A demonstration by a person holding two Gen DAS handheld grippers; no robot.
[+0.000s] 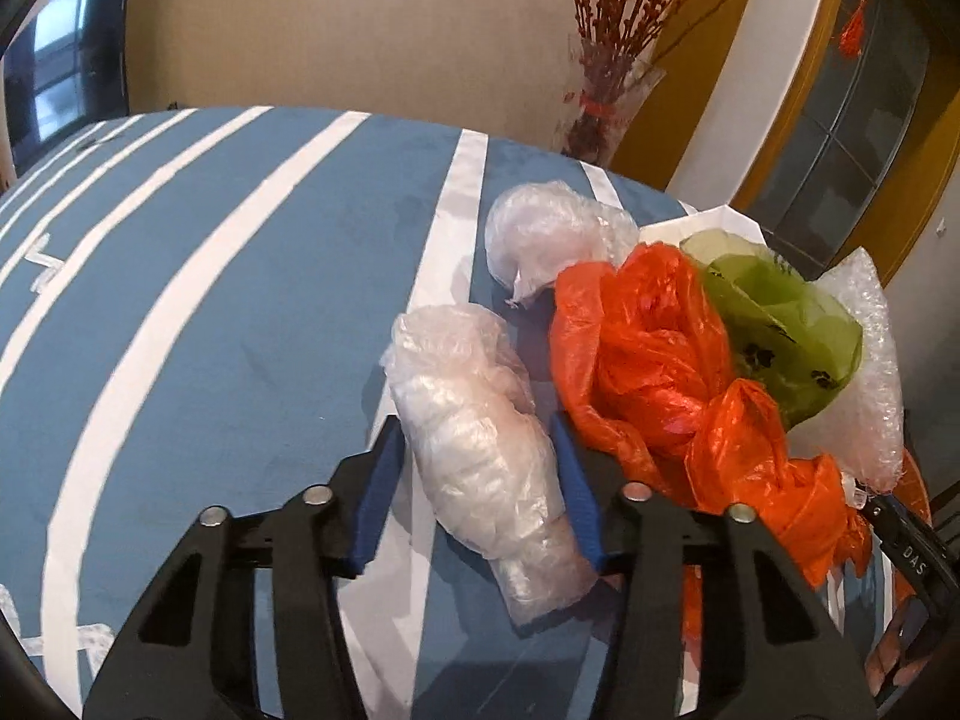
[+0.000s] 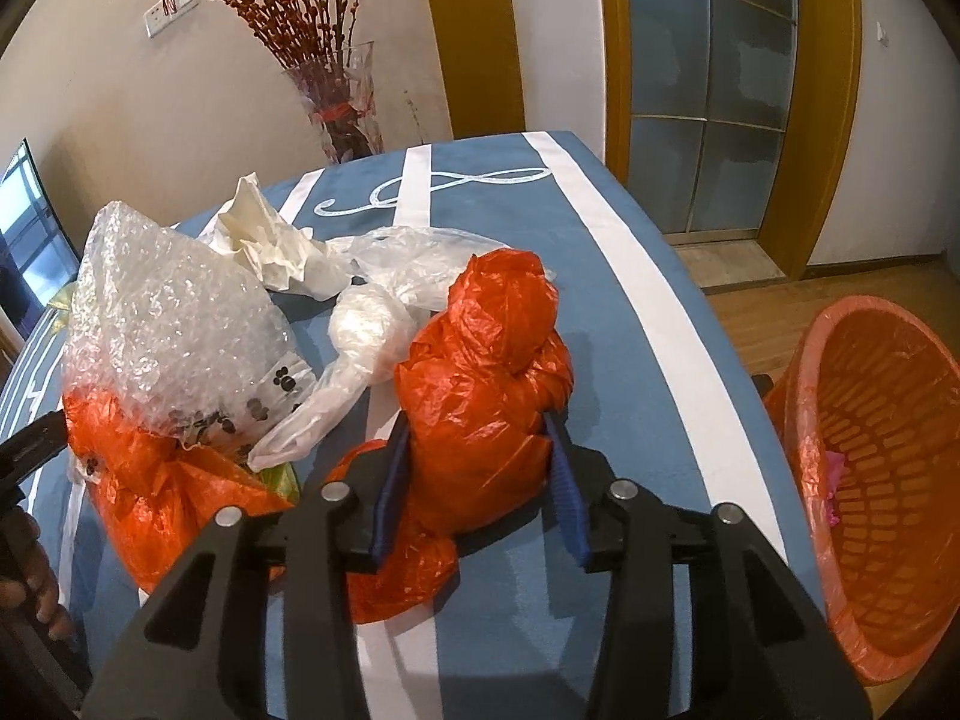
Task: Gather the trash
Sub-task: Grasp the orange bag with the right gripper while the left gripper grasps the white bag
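Observation:
A crumpled clear plastic wad lies on the blue-and-white striped tablecloth. My left gripper straddles it, and both blue pads touch its sides. A knotted orange plastic bag sits between the pads of my right gripper, which squeeze its lower part. The same heap shows in the left wrist view as orange bags with a green bag and bubble wrap just right of the left gripper. An orange waste basket with an orange liner stands beside the table edge at the right.
A second clear wad, bubble wrap, crumpled white paper and a clear bag lie behind the grippers. A glass vase of red branches stands at the far table edge. A hand shows at the left.

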